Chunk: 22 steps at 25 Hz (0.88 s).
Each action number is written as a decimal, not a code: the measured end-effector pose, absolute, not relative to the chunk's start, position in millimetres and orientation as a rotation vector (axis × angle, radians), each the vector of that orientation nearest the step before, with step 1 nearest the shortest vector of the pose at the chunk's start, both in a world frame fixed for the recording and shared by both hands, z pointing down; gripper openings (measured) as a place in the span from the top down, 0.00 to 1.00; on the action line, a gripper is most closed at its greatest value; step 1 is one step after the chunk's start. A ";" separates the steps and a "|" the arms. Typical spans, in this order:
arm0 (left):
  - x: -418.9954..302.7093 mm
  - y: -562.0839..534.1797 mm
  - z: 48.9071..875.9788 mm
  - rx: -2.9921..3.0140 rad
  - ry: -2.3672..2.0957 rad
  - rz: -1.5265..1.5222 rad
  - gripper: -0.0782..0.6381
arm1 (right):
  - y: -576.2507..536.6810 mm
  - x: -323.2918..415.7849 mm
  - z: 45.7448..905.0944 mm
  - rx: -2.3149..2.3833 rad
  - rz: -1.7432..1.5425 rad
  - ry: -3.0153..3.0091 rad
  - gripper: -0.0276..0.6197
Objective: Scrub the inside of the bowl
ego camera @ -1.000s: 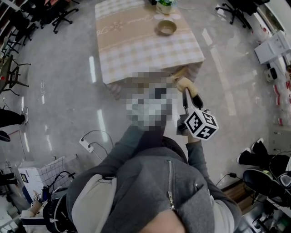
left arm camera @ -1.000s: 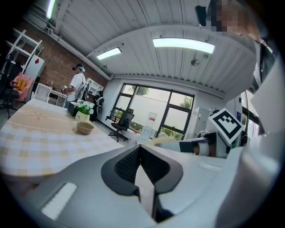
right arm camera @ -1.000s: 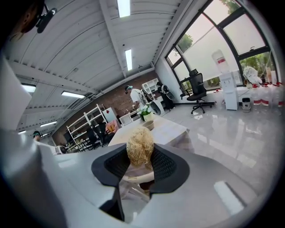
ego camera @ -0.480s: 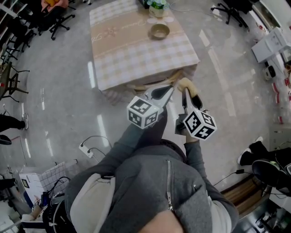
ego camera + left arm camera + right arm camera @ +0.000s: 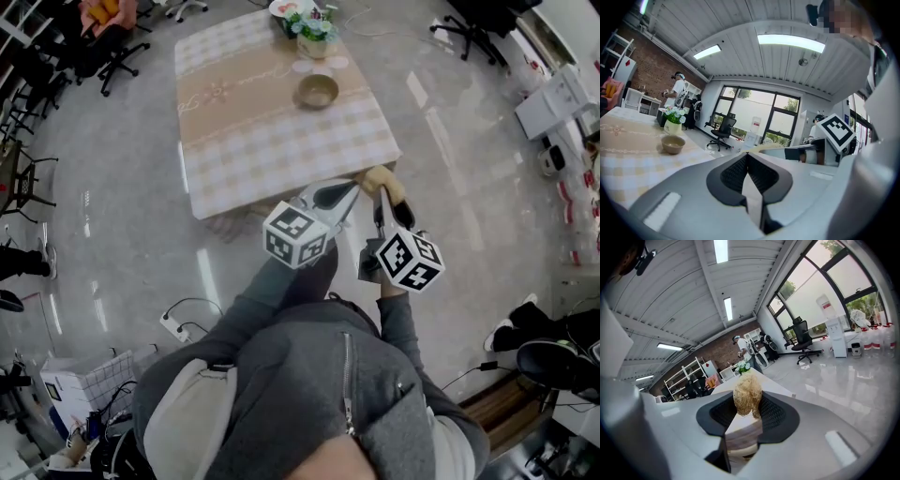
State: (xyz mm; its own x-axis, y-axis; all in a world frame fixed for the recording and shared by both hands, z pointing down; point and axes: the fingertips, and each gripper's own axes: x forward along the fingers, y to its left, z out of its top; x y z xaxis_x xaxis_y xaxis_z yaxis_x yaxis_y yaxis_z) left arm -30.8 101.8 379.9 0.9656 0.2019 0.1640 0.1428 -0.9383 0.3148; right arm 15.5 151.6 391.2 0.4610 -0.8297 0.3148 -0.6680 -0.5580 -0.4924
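Observation:
The tan bowl (image 5: 318, 91) (image 5: 673, 144) stands on the checked table (image 5: 244, 141), towards its far side, well ahead of both grippers. My left gripper (image 5: 347, 191) (image 5: 747, 155) is held level short of the table's near edge, jaws shut with nothing between them. My right gripper (image 5: 380, 187) (image 5: 746, 405) is close beside it on the right, shut on a straw-coloured fibrous scrubber (image 5: 382, 177) (image 5: 747, 397) that sticks out past its tips. The bowl does not show in the right gripper view.
A pot of flowers (image 5: 314, 26) (image 5: 672, 123) and a plate (image 5: 285, 7) stand behind the bowl. Office chairs (image 5: 473, 23) ring the room. A power strip with cables (image 5: 173, 324) lies on the floor at the left. A person (image 5: 678, 93) stands at the back.
The table and bowl have slid down the head view, so they are nearer. Both grippers have moved forward together towards the table's near edge. Both stay shut, the scrubber still in the right one.

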 end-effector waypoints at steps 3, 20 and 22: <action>-12.7 88.5 375.9 2.816 0.257 0.279 0.88 | 137.5 34.9 386.7 -2.411 -0.759 1.279 0.75; 93.1 8.6 359.0 2.802 0.301 0.254 0.88 | 62.3 137.3 368.2 -2.440 -0.746 1.252 0.75; 101.8 -2.3 357.8 2.798 0.292 0.244 0.88 | 52.9 145.3 368.1 -2.443 -0.750 1.258 0.75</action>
